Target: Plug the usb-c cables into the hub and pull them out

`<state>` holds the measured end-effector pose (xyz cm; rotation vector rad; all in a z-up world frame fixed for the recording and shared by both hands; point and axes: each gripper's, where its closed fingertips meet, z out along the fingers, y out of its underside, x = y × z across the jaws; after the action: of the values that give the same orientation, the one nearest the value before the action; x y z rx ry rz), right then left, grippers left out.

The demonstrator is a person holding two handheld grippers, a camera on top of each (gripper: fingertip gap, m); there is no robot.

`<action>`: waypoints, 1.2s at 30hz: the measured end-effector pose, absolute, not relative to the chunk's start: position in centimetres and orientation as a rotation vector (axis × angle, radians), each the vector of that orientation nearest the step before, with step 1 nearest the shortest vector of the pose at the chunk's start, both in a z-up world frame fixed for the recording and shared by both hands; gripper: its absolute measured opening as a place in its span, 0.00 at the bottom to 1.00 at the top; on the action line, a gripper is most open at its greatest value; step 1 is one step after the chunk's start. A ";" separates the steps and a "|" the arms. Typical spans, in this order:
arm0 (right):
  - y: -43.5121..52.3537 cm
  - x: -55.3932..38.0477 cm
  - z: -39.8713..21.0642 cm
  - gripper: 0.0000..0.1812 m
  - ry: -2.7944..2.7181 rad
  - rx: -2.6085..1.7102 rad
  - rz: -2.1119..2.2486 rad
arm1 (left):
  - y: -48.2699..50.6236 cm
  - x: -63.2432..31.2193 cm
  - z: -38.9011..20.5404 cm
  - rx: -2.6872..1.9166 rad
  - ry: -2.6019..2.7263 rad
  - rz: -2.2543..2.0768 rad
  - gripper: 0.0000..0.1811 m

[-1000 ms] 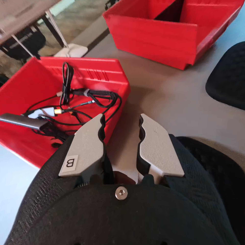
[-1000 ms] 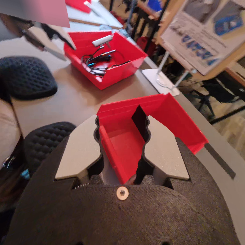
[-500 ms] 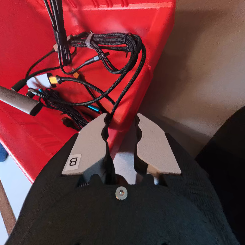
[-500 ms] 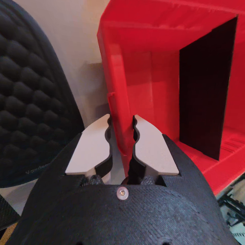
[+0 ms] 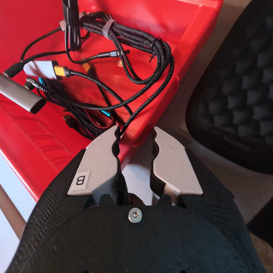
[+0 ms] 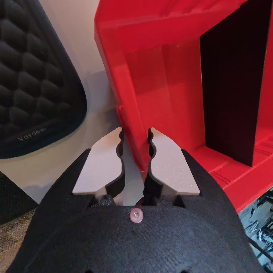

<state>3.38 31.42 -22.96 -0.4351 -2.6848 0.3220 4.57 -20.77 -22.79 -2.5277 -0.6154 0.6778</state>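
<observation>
Grey hub [image 5: 22, 94] lies diagonally in the cable bin [image 5: 192, 37] (near end lower right); left gripper [image 5: 135, 131] and right gripper [image 6: 135, 130] straddle bin walls, both released

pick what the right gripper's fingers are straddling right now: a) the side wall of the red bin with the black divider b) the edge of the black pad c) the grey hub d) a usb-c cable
a: the right gripper has one finger on each side of the red bin wall, with a gap visible, and the black divider stands inside.
</observation>
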 end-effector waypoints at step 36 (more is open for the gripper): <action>11.8 6.7 -3.5 0.28 -1.712 -0.085 2.013 | -29.6 -0.5 -12.7 -1.677 -1.564 1.060 0.24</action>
<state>6.73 11.80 -3.48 -0.0849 -1.7123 2.0132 -0.47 -29.65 -12.65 -1.6768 -1.5640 1.0599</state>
